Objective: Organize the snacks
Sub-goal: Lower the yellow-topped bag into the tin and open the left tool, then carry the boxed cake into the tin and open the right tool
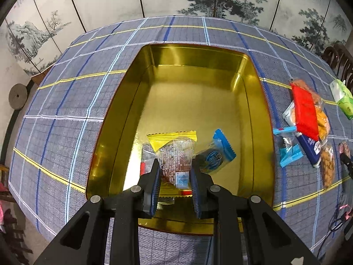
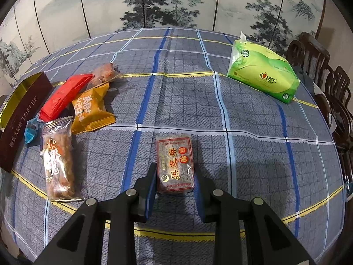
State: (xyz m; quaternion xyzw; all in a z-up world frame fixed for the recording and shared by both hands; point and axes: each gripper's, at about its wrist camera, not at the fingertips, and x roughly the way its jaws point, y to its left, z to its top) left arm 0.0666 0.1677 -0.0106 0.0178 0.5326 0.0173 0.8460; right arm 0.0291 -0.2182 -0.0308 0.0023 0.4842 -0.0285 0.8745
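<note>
My left gripper (image 1: 175,170) clenches a yellow-edged snack (image 1: 174,154) over the gold tin (image 1: 106,132) — two inside; my right gripper (image 2: 175,176) grasps a sesame bar (image 2: 175,163); five packets wait on the desk (image 2: 253,154).

The tin (image 1: 123,101) is glossy gold metal inside, mirror-smooth, throwing back reflections off its walls. In it, at six o'clock, lies a clear crinkly plastic packet (image 1: 174,154) with a shiny blue wrapper (image 1: 217,154) at its three o'clock. The tablecloth (image 2: 253,159) is matt woven cloth, faintly ribbed. On it, a sesame bar (image 2: 175,165) in glossy clear film. The tissue pack (image 2: 262,75) at one o'clock is soft shiny plastic. Gripper pads (image 2: 150,195) look ridged, matt blue.
</note>
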